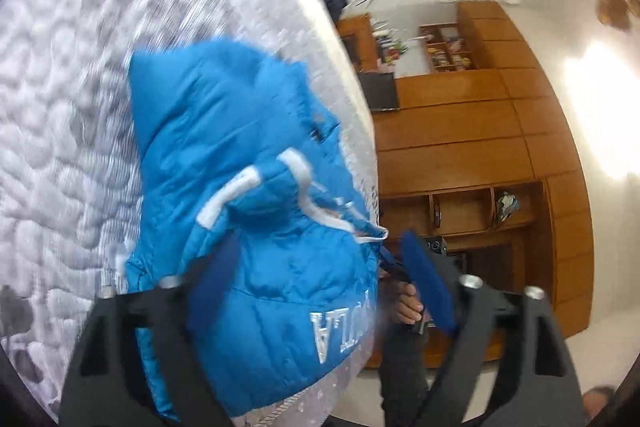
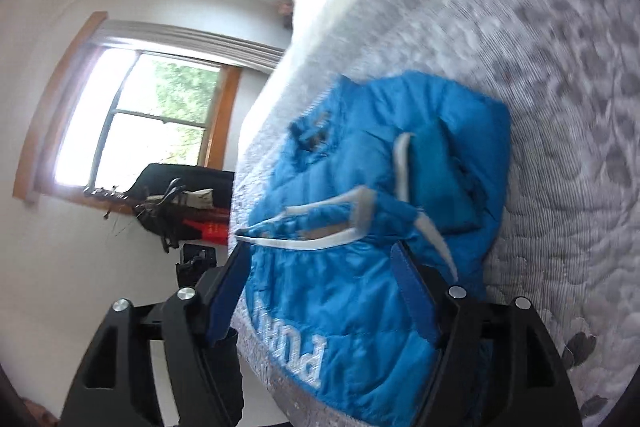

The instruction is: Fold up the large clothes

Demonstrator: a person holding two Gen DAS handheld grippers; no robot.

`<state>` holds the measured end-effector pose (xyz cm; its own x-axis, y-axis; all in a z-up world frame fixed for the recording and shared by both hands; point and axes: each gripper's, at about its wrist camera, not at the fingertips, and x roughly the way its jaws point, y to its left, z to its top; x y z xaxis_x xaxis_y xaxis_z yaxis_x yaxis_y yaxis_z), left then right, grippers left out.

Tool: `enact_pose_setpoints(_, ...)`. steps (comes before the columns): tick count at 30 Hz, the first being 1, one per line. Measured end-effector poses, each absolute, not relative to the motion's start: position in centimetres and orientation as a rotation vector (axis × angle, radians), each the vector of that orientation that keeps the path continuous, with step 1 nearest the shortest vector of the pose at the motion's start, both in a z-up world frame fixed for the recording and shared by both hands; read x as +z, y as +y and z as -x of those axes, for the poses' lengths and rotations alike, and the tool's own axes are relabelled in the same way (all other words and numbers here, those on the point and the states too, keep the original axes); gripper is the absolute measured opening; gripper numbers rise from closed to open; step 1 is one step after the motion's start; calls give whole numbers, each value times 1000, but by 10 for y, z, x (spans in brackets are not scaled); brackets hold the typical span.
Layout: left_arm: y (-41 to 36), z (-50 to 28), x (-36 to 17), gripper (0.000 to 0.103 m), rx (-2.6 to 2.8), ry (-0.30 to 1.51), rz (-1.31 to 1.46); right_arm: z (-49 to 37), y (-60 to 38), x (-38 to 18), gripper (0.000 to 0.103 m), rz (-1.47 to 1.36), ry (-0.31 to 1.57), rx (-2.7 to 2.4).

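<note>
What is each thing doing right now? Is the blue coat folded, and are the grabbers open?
Blue puffy jacket with white trim: folded into a bundle, lying near the bed's edge.
Grey patterned quilted bed cover: spread flat under the jacket.
Left gripper: open, fingers either side of the jacket's near end.
Right gripper: open, fingers either side of the jacket's near end.

left gripper (image 1: pixel 316 275) and right gripper (image 2: pixel 320 267): black angular frames with slotted cut-outs, round silver screws at the pivots, fingers (image 1: pixel 428 287) faced with blue pads.
</note>
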<state>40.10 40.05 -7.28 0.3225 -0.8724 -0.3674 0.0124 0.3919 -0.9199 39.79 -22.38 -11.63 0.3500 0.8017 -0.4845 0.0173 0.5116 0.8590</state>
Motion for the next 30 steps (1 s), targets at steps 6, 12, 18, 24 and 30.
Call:
enact_pose_setpoints(6,387,-399,-43,85,-615,1040,587,-389,-216,-84,72,-606,1039,493)
enact_pose_setpoints(12,366,-414,-53,85,-537,1079,369,-392,-196,-105,72,-368,1075,391)
enact_pose_setpoints(18,351,-416,-61,62,-513,1089,261,-391,-188,-123,45,-317,1101,389)
enact_pose_setpoints(24,351,-399,-48,17,-509,1035,221,-375,-180,-107,19,-251,1034,359)
enact_pose_setpoints(30,355,-379,-34,11,-536,983,241,-357,-174,-89,13,-210,973,336)
